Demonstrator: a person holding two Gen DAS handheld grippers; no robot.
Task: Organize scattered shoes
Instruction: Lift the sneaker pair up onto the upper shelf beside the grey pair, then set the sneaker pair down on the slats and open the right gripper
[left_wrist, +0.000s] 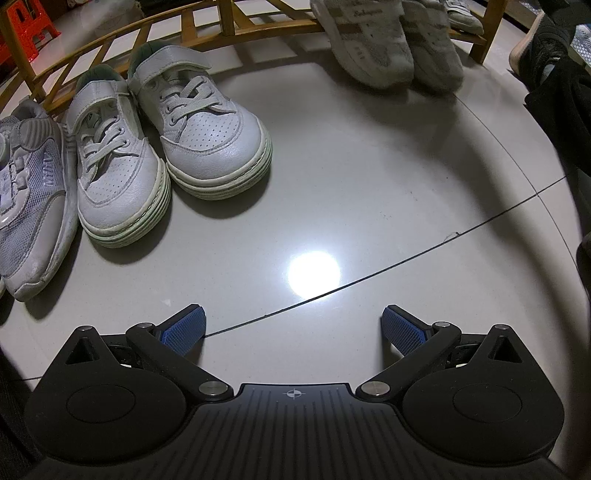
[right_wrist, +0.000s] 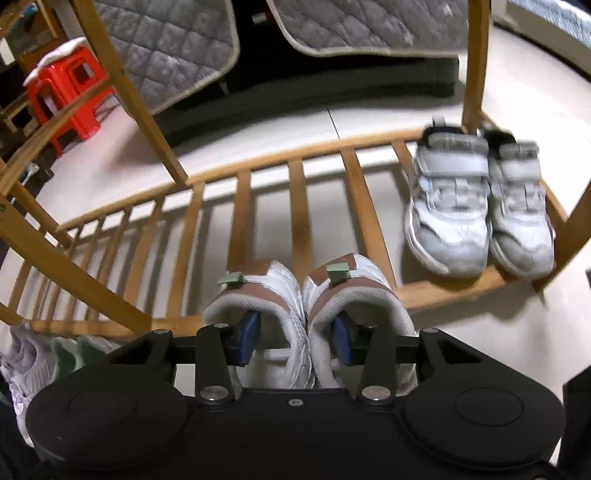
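The right gripper (right_wrist: 297, 341) has one blue pad (right_wrist: 248, 338) down inside each shoe of the white-and-brown pair (right_wrist: 306, 295), with the two inner collars squeezed together between them. Whether the pads actually press or have let go, I can't tell, since it's blurry there. That pair sits heels toward the gripper on the front rail of the wooden slat rack (right_wrist: 236, 221), with little green pull tabs on brown heel patches.

Further right on the same rack is a grey strap pair (right_wrist: 480, 206), toes pointing out.

The left gripper (left_wrist: 293, 326) hangs spread wide over bare glossy floor (left_wrist: 369, 177), nothing between its pads. Well ahead and to its left stands a white leather pair (left_wrist: 166, 147) with laces, a strap and greenish ribbed soles, touching a grey mesh sneaker (left_wrist: 33, 206). The cream pair (left_wrist: 388, 48) on the rack has cursive writing on the side, not readable.
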